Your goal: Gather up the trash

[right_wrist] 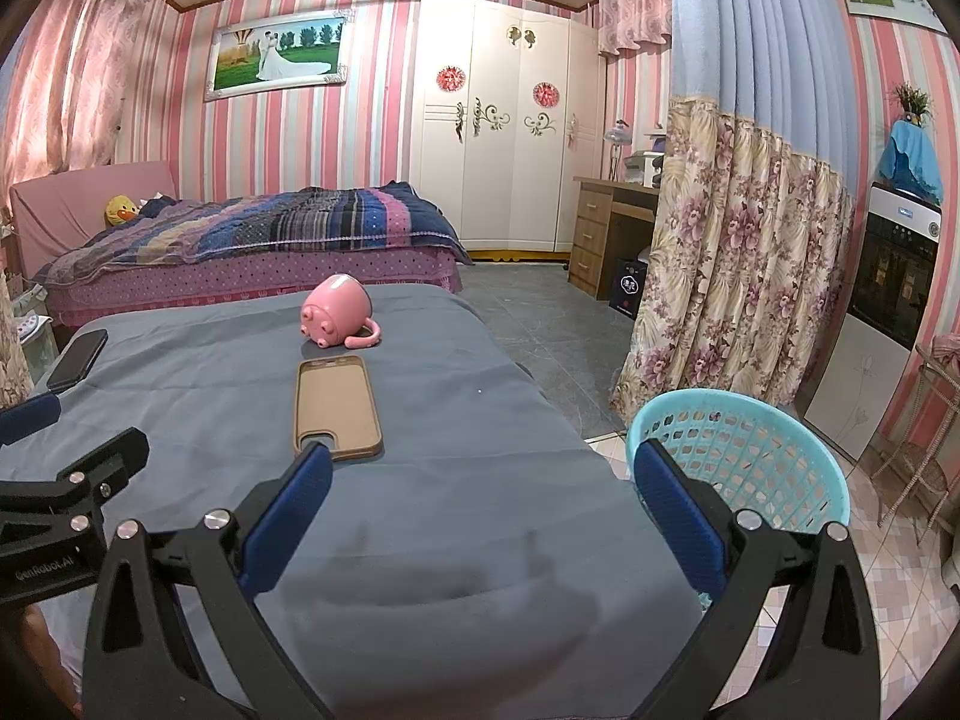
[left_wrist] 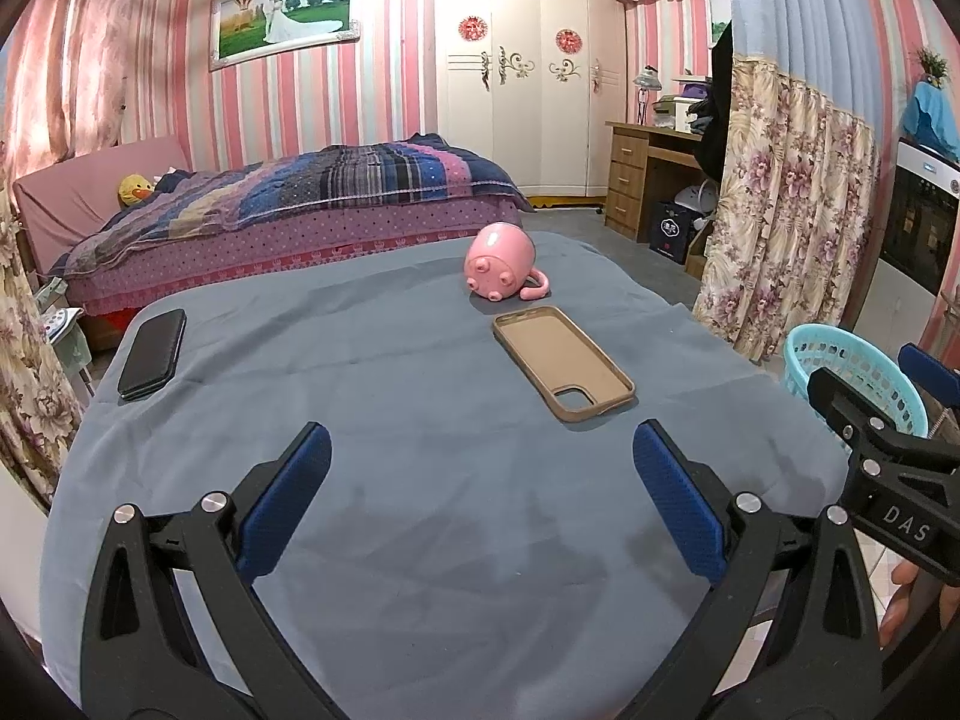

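— What are we seeing on the table [left_wrist: 420,540]?

— We are looking at a grey-blue cloth [right_wrist: 468,528] covering it. A tan phone case [left_wrist: 563,363] is lying open side up near the middle, and a pink mug [left_wrist: 499,264] is lying on its side just beyond it.

— Anything else?

— A black phone [left_wrist: 152,353] is resting at the left edge.

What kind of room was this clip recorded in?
Most likely a home bedroom: a made bed with a striped quilt, a white wardrobe, and a framed wedding photo on pink striped wallpaper. Both grippers hover open over a cloth-covered table.
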Demonstrator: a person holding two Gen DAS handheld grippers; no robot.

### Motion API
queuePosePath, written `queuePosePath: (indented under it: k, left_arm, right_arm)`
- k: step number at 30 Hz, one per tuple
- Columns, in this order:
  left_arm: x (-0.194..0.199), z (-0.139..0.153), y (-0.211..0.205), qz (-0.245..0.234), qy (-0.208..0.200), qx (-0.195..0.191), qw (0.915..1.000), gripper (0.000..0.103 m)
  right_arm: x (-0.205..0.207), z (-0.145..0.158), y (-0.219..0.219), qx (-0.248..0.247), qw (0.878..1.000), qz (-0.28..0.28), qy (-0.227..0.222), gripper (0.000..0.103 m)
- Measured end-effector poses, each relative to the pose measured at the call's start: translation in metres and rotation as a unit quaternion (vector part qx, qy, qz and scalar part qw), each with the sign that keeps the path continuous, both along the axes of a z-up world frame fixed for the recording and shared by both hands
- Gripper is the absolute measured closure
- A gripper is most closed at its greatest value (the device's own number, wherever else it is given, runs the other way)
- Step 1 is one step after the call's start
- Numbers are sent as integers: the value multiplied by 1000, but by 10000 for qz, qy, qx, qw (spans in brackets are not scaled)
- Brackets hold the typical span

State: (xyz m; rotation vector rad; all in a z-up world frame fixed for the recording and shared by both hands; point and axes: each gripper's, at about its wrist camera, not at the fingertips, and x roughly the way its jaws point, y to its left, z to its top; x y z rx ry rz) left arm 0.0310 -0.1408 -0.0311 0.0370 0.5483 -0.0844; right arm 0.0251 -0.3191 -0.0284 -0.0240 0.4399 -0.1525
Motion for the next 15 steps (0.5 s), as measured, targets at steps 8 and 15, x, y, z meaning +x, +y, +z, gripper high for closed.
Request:
queuePosePath:
  k: [8,15]
  left_arm:
    - [0,0,0,9,3,-4,10000,6]
    - [0,1,0,8,-14,5,10000,6]
  right_arm:
    - [-1,0,2,-65,10000,53,-23,5]
    - [1,1,1,-62,10000,32,-35,5]
